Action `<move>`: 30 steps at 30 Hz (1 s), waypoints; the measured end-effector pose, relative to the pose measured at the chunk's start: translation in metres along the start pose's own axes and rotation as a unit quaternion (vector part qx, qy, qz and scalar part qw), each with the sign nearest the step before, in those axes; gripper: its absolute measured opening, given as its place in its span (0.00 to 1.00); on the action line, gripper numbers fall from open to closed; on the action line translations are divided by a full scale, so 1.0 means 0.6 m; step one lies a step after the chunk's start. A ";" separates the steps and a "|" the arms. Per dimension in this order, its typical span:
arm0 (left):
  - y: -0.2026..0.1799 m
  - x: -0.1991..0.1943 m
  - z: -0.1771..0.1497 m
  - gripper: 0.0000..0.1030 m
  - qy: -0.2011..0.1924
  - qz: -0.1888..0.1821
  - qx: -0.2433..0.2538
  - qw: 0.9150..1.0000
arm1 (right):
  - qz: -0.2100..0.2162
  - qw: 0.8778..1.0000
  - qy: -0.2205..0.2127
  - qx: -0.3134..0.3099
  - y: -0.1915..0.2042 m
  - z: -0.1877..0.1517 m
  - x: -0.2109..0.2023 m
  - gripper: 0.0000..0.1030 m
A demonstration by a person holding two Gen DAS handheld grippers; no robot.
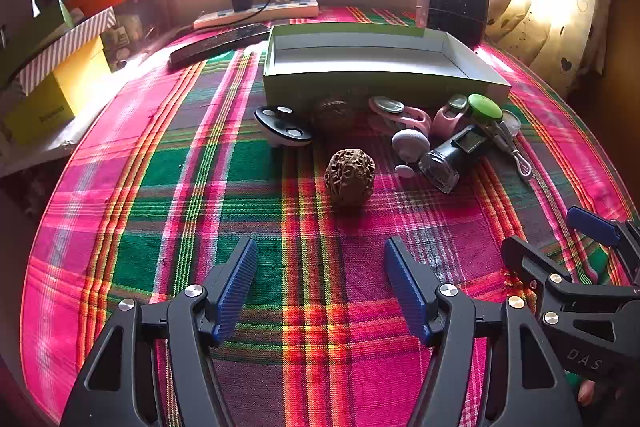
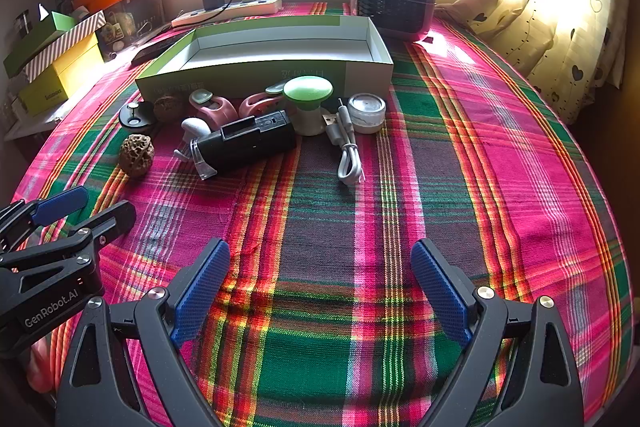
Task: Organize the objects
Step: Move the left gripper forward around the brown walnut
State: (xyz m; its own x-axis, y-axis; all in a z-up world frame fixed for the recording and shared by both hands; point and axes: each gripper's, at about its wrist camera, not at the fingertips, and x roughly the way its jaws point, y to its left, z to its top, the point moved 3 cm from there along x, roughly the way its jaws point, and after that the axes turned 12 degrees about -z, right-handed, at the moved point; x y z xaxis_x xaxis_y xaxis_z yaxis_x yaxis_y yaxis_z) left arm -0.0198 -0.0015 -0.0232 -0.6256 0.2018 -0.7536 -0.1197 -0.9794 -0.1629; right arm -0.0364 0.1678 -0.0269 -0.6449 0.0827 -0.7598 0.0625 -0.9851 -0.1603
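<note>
Jaws of left gripper point(image 1: 320, 287) and right gripper point(image 2: 320, 291) wide apart, nothing inside. Bumpy nut point(image 1: 349, 183) just ahead on cloth point(image 1: 256, 187), others piled by empty box point(image 1: 360, 83). Round, so may roll away if bumped.

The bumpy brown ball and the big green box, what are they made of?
The brown ball looks like a walnut shell, woody and matt, judging by its deep wrinkles. The green box seems to be thin cardboard: flat folded walls, white inside, printed outside.
</note>
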 end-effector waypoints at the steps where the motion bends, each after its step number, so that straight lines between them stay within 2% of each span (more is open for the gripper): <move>1: 0.000 0.000 0.000 0.64 0.000 0.000 0.000 1.000 | 0.000 1.000 0.000 0.000 0.000 0.000 0.000 0.89; 14: 0.001 0.002 -0.002 0.64 0.003 -0.004 0.003 1.000 | 0.000 1.000 0.000 0.000 0.000 0.000 -0.001 0.89; 23: 0.008 0.003 0.004 0.63 0.010 -0.037 0.036 0.999 | 0.000 1.000 0.000 0.000 0.003 0.002 -0.002 0.89; 27: 0.012 0.009 0.021 0.63 0.010 -0.065 0.030 0.997 | -0.001 1.000 0.001 0.001 0.002 0.000 -0.002 0.89; 30: 0.008 0.016 0.030 0.63 0.013 -0.070 0.036 0.997 | -0.001 1.000 0.002 0.003 0.001 0.002 -0.001 0.89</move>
State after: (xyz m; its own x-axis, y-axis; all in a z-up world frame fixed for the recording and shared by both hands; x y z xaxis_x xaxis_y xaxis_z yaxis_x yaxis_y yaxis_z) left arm -0.0402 -0.0046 -0.0199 -0.5788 0.3365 -0.7428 -0.2598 -0.9395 -0.2232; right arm -0.0368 0.1667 -0.0259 -0.6414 0.0862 -0.7624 0.0558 -0.9858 -0.1584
